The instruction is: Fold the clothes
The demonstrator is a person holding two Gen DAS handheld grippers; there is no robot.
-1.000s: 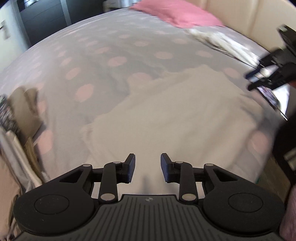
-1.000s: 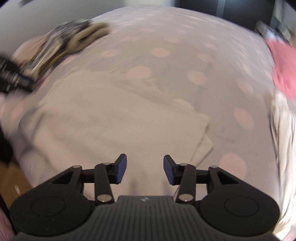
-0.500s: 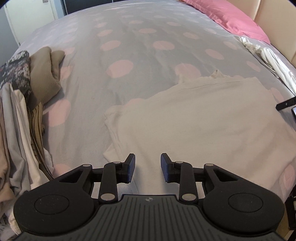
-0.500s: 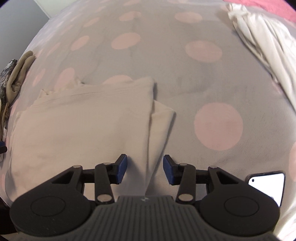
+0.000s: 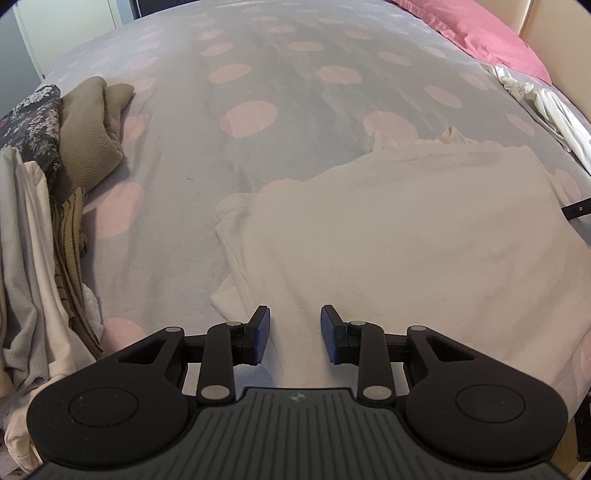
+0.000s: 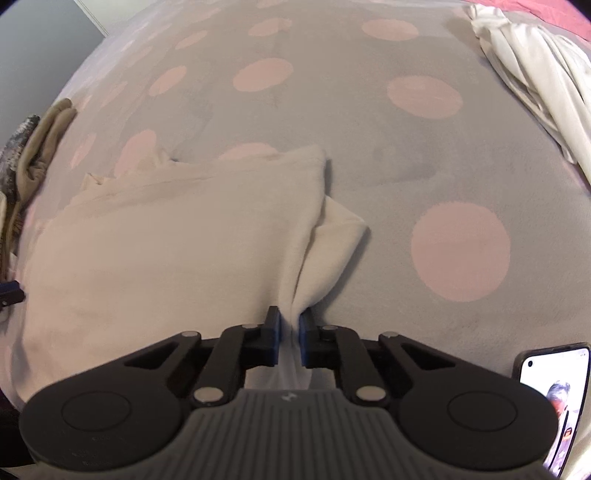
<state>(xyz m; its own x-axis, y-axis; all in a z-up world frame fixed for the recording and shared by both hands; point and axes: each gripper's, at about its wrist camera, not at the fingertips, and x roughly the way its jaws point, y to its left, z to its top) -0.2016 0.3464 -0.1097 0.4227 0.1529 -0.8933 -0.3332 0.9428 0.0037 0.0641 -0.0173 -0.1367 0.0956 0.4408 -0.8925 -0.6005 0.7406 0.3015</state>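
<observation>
Cream garment (image 6: 166,236) lies flat on the bed (image 6: 369,155), partly folded, near the bed's front edge just below both my grippers. Long axis runs left-right across both views; the bunched, wrinkled end that may be the neckline (image 5: 448,136) points away from me, can't confirm it's a collar. Right side edge has a folded flap (image 6: 338,232) sticking out past the main panel. My right gripper (image 6: 290,330) has just been closing and its fingers (image 6: 274,332) now pinch a ridge of that cream fabric at the near right corner, cloth pulled up between the pads. My left gripper (image 5: 294,334) hangs over the near left part of the garment, fingers (image 5: 260,334) at a moderate gap, nothing between them; whether the tips touch the cloth I can't tell. Garment's near hem is hidden under both gripper bodies. Outward: stack of folded clothes (image 5: 40,229) at the left of the bed, cut off by the frame; white crumpled cloth (image 6: 535,74) at far right; pink pillow (image 5: 476,33) beyond it; phone (image 6: 550,398) at bottom right of the right wrist view, half cut off, screen lit.
</observation>
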